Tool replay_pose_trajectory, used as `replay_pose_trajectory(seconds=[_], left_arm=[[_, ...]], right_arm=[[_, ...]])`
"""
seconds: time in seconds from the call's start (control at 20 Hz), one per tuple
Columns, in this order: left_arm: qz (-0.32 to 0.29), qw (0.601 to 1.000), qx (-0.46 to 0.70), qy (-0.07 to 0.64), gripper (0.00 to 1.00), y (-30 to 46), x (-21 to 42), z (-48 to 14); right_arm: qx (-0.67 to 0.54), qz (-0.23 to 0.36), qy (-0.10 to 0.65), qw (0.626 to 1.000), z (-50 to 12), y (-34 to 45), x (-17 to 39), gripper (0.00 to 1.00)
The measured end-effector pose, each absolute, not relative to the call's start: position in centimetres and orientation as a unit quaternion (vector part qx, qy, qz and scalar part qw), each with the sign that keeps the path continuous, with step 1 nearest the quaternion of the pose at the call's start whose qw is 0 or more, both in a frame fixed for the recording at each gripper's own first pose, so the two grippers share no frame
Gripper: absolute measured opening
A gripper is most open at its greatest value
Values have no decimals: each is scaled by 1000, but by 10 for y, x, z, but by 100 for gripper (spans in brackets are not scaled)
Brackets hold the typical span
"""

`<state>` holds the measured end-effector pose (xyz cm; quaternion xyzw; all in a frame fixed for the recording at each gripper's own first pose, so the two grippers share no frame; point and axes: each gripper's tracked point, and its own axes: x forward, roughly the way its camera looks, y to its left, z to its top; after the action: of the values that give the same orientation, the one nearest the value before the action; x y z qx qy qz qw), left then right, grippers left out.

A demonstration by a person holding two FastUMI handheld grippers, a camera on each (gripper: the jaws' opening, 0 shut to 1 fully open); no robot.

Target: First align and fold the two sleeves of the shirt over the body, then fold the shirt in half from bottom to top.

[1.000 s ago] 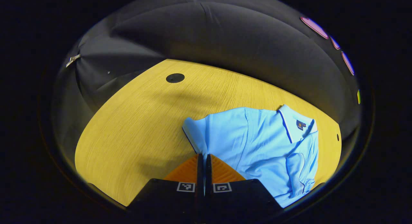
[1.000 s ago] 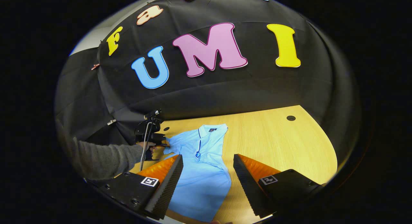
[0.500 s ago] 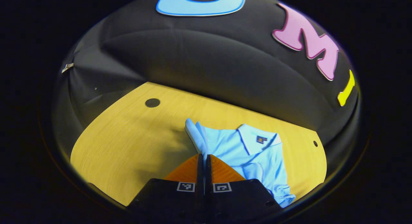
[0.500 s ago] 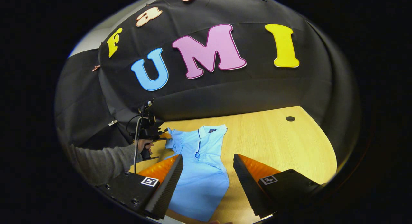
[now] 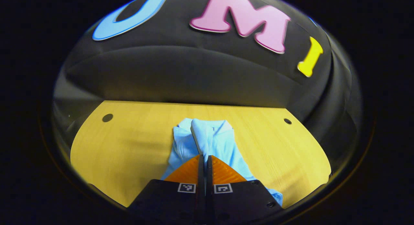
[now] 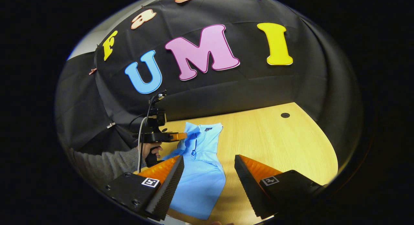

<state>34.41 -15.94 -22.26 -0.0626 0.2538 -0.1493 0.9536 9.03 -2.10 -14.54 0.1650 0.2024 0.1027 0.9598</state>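
Shirt [image 6: 202, 173], light blue with a darker-trimmed collar, lying lengthwise on the wooden tabletop [image 6: 275, 144]; its collar end points toward the black cloth wall and its hem end lies nearest the right tongs [image 6: 209, 173]. In the right gripper view, the right tongs stand wide apart above the lower body of the shirt, gripping nothing, with the cloth showing in the gap between their two fingers.

The left tongs [image 6: 184, 135] appear in the same view at the shirt's left shoulder, carried level by a hand [image 6: 149, 150] in a grey sleeve [image 6: 106, 162], with a cable hanging from the device. They are pressed together on the left sleeve [image 6: 186, 141] of the shirt, which is raised off the tabletop and drawn in over the body (the rest of the garment lies flat).

In the left gripper view, the left tongs [image 5: 204, 160] show with both fingers closed, a thin fold of blue cloth caught between them. Beyond the fingertips the shirt [image 5: 210, 144] bunches into a narrow ridge running toward the collar, with the tabletop [image 5: 129, 144] bare to either side. Two small dark round holes mark the tabletop near its far corners, one on the left [image 5: 107, 117] and one on the right [image 5: 287, 121].
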Motion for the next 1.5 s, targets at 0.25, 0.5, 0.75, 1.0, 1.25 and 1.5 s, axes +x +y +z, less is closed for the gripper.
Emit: replay_pose_trajectory(seconds=[0.25, 0.5, 0.75, 1.0, 1.25, 1.5], left_arm=[[-167, 946, -11, 279, 6, -192, 335, -255], [-159, 937, 21, 311, 6, -201, 337, -289], [-153, 937, 41, 312, 24, -202, 340, -301], [-155, 943, 46, 292, 86, -214, 339, -298], [-136, 950, 49, 275, 93, -214, 339, -295], [-117, 971, 10, 210, 96, -197, 311, -243]], right_arm=[[166, 92, 206, 960, -146, -30, 95, 98], [168, 102, 211, 958, -146, -24, 101, 98], [193, 126, 277, 933, -163, -19, 107, 98], [153, 136, 306, 930, -184, -17, 109, 98], [149, 133, 298, 934, -190, -4, 101, 98], [138, 116, 254, 950, -180, -5, 94, 98]])
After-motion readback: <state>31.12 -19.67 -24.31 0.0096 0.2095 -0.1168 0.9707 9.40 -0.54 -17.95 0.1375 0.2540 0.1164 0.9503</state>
